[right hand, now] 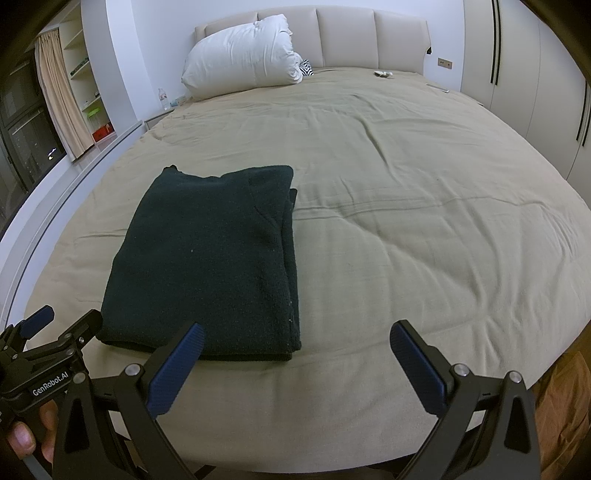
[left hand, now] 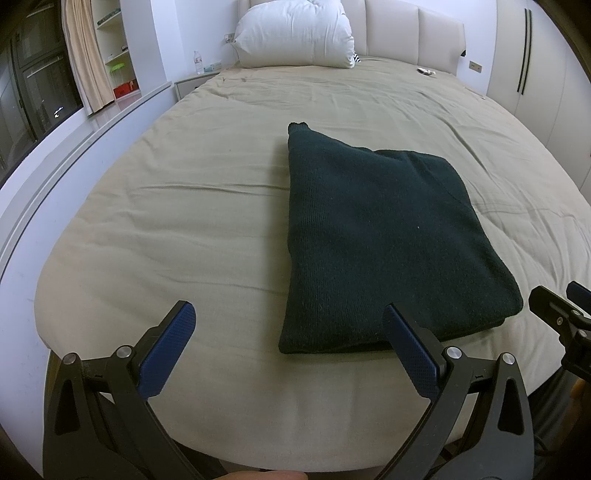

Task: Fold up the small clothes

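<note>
A dark green knitted garment [left hand: 376, 236] lies folded into a rough rectangle on the beige bedspread [left hand: 184, 206]; it also shows in the right wrist view [right hand: 210, 258]. My left gripper [left hand: 290, 314] is open and empty, held above the bed's near edge just short of the garment's near left corner. My right gripper [right hand: 297, 334] is open and empty, near the garment's near right corner, not touching it. The left gripper also shows at the left edge of the right wrist view [right hand: 61, 317], and part of the right gripper at the right edge of the left wrist view [left hand: 561, 306].
A white pillow [left hand: 295, 35] leans on the padded headboard [left hand: 413, 33] at the far end. A nightstand with a water bottle [left hand: 198, 62] and shelves stand far left. Wardrobe doors [right hand: 524, 74] line the right side. A small object [right hand: 384, 74] lies near the headboard.
</note>
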{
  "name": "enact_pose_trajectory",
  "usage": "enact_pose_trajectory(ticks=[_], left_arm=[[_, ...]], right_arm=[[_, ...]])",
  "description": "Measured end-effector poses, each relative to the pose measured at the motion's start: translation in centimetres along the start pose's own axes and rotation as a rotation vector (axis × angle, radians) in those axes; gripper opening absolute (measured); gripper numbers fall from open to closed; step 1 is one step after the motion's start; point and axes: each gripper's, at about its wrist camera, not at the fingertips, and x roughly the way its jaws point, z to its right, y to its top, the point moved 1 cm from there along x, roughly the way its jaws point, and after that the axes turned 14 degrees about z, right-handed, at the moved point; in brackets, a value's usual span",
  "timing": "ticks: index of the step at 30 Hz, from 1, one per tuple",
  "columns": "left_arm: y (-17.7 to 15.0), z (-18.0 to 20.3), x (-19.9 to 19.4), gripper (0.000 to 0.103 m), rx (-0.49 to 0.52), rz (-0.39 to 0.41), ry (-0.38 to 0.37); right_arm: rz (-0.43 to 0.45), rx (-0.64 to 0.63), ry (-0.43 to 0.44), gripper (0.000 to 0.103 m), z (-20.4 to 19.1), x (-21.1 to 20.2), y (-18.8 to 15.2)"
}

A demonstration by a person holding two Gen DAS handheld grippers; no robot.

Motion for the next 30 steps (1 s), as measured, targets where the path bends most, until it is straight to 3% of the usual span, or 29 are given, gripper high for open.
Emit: enact_pose_trajectory(ticks=[30], left_arm=[[-0.74, 0.06, -0.34, 0.103, 0.006, 0.017, 0.002]], right_arm=[[-0.009, 0.007, 0.004, 0.103, -0.40, -0.20, -0.63]])
